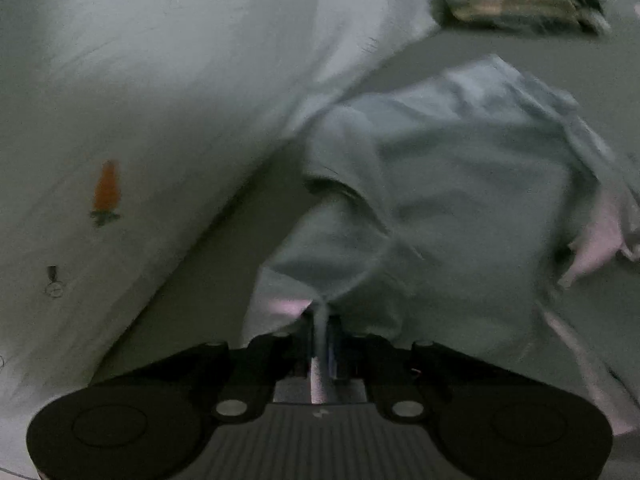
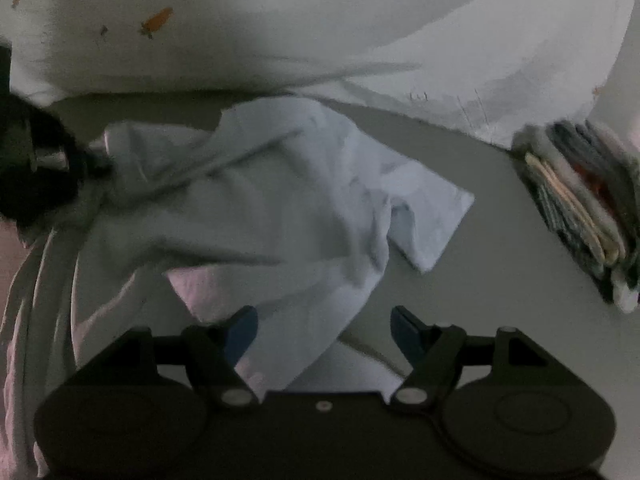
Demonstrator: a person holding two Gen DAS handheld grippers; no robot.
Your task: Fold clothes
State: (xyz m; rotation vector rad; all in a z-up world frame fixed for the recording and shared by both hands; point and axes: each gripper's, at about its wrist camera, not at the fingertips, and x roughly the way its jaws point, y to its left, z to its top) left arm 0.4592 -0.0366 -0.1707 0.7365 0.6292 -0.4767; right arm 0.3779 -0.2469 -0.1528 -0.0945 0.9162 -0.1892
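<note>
Left tongs [image 1: 322, 330] pinch pale shirt [image 1: 440, 200]; right tongs [image 2: 324, 326] gape.

shirt [image 2: 280, 200] sits crumpled mid-surface, pillow [image 2: 240, 32] right behind it. stack of folded clothes [image 2: 580, 208] off to the right, well apart (right wrist cam). left gripper [image 1: 322, 320] at shirt's near edge.

Pale blue garment [image 2: 304, 184]: soft matt cloth; pillow [image 2: 280, 20]: matt cotton.
</note>
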